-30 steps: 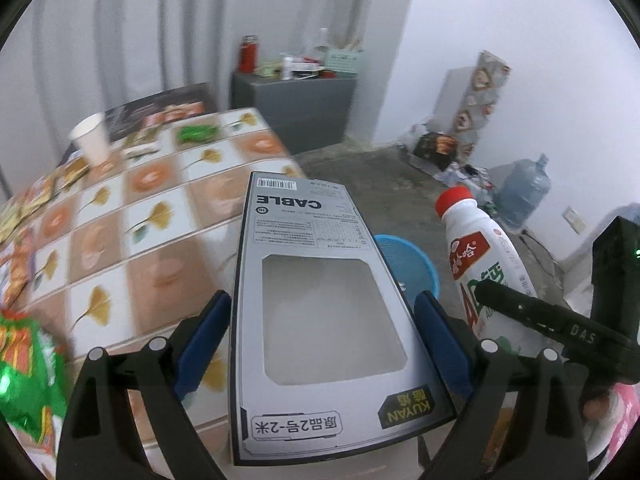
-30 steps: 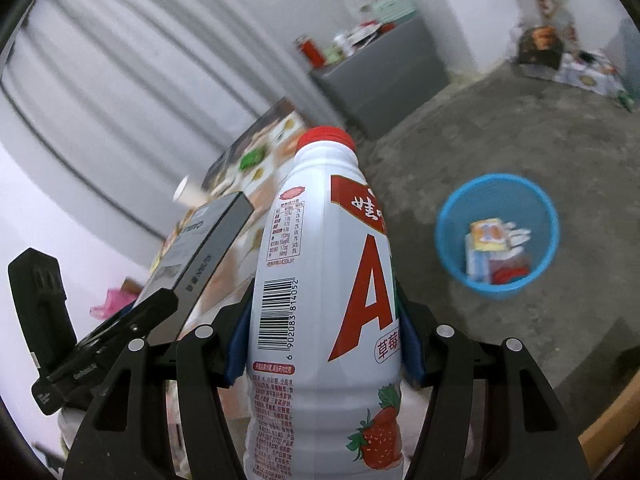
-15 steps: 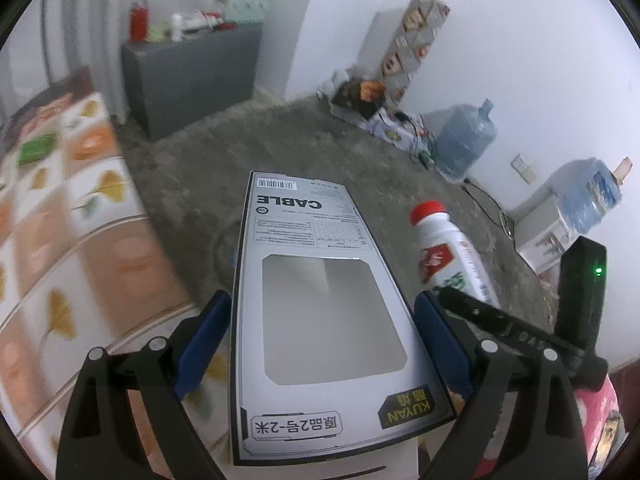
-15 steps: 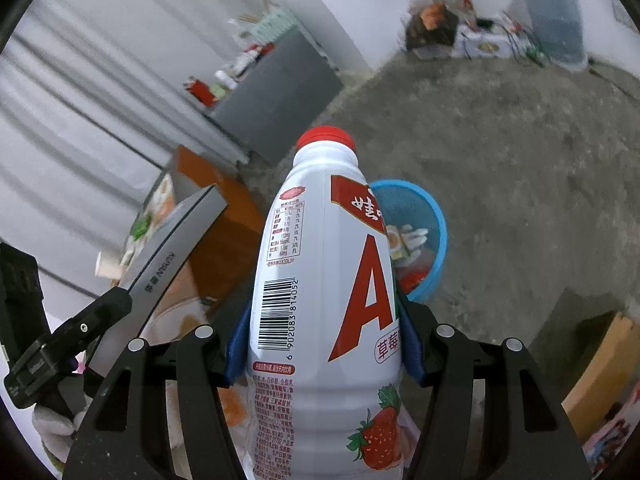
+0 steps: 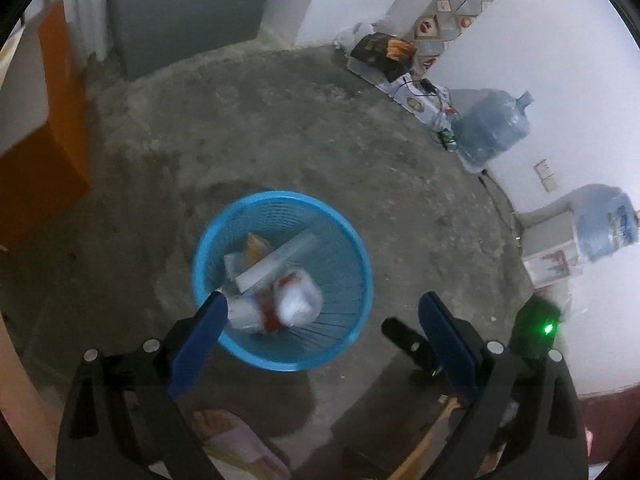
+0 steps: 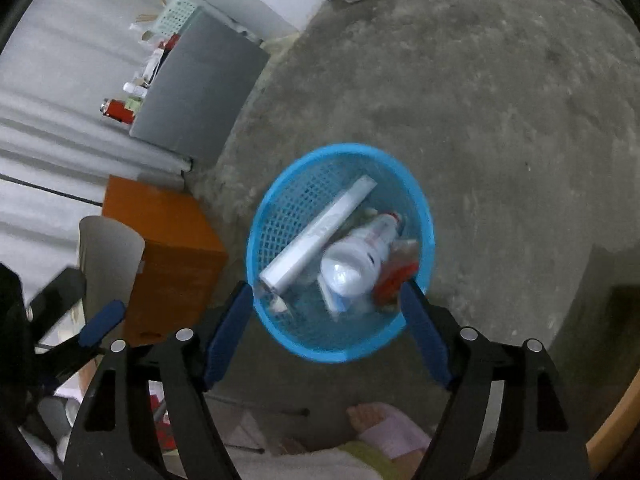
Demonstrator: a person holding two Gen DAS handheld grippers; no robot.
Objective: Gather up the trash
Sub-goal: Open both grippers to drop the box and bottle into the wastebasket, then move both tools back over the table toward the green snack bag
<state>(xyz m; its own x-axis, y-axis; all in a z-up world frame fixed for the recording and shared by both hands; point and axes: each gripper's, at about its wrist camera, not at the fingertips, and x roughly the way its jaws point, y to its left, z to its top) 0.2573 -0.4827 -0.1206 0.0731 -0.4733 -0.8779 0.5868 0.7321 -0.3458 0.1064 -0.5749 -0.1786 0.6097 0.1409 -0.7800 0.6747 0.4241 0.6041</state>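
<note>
A blue mesh trash basket (image 5: pixel 352 280) stands on the concrete floor, also in the right wrist view (image 6: pixel 280 216). Inside lie the flat white cable box (image 5: pixel 276 262) (image 6: pixel 320 232), the white strawberry-drink bottle (image 5: pixel 298 298) (image 6: pixel 360 260) and other wrappers. My left gripper (image 5: pixel 322 314) is open and empty above the basket's near rim. My right gripper (image 6: pixel 326 300) is open and empty, also above the basket. The right gripper's finger (image 5: pixel 404 342) shows at the lower right of the left wrist view.
An orange table side (image 6: pixel 168 248) stands left of the basket. A grey cabinet (image 6: pixel 200 88) is against the curtain. Water jugs (image 5: pixel 492 128) and boxes line the right wall. A slippered foot (image 6: pixel 388 428) is below the grippers. A paper cup (image 6: pixel 108 256) sits at left.
Both grippers swung over the basket and opened. The cable box dropped from the left gripper and the bottle from the right; both now lie in the basket.
</note>
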